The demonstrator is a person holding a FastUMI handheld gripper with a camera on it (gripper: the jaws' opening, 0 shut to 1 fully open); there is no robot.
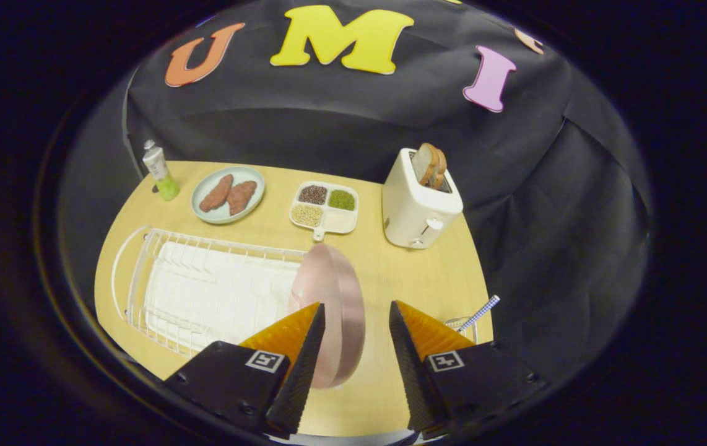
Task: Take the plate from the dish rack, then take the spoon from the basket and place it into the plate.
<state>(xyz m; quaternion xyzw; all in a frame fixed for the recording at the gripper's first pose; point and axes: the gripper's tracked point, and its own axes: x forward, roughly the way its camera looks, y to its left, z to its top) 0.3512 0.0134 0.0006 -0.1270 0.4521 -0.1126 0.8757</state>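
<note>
A pink plate (332, 297) stands on edge at the right end of the white wire dish rack (205, 285). My gripper (356, 310) is open above it, with the plate's rim between the two fingers, close to the left finger. Neither finger presses on the plate. To the right of the right finger, a spoon handle with a blue checked pattern (480, 313) sticks up out of a wire basket (462, 328), which is mostly hidden behind that finger.
On the wooden table (415, 279) beyond the rack sit a pale green plate with two brown food pieces (228, 194), a divided tray of grains (325, 207), a white toaster with bread (418, 198), and a small green bottle (160, 170).
</note>
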